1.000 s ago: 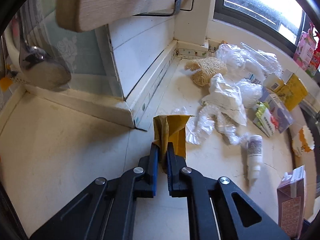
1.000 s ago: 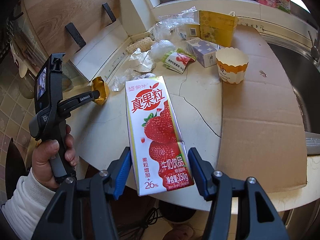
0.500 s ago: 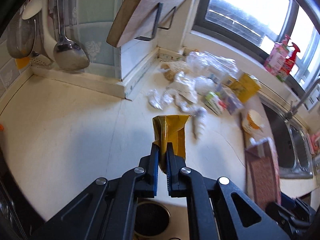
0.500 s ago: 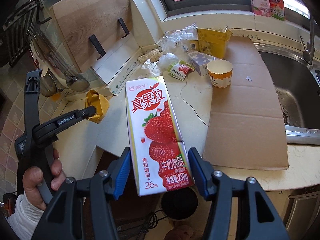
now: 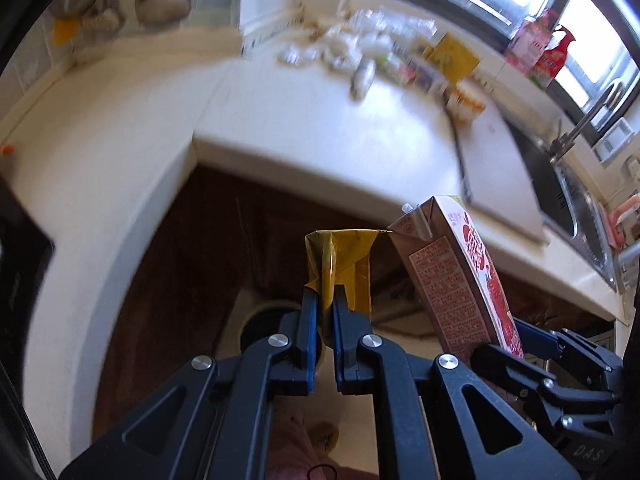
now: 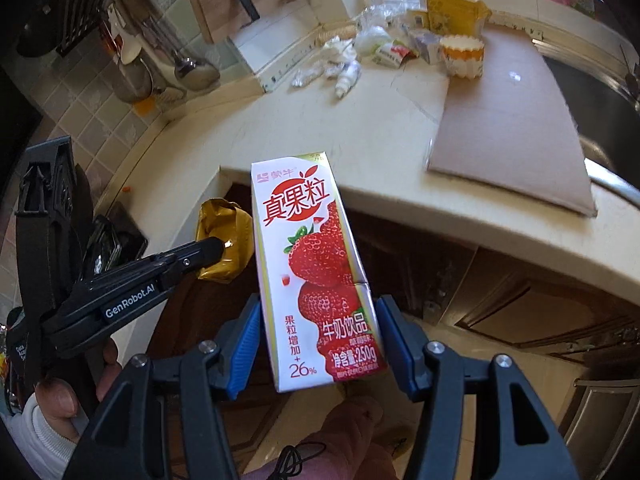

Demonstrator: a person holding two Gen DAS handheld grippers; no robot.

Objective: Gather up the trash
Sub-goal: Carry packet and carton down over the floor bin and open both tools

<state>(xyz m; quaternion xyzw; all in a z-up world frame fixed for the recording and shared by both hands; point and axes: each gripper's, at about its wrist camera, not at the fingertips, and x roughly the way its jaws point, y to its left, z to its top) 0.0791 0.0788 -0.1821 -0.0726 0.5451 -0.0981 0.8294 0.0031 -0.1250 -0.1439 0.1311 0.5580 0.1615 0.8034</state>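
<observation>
Your left gripper (image 5: 325,312) pinches the soft gold wrapper (image 5: 340,264) tight at its bottom end; it looks light and crinkly, so it may slip. Your right gripper (image 6: 318,344) squeezes the stiff strawberry milk carton (image 6: 312,264) low on its two sides. Both point forward, side by side, out past the front edge of the counter (image 6: 360,148), over the floor.

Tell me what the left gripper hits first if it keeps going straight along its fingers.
Judging loosely, since the view is blurred: beyond the gold wrapper pinched in the left gripper, the line runs to the dark cabinet front under the countertop edge. The milk carton sits just right of it.
</observation>
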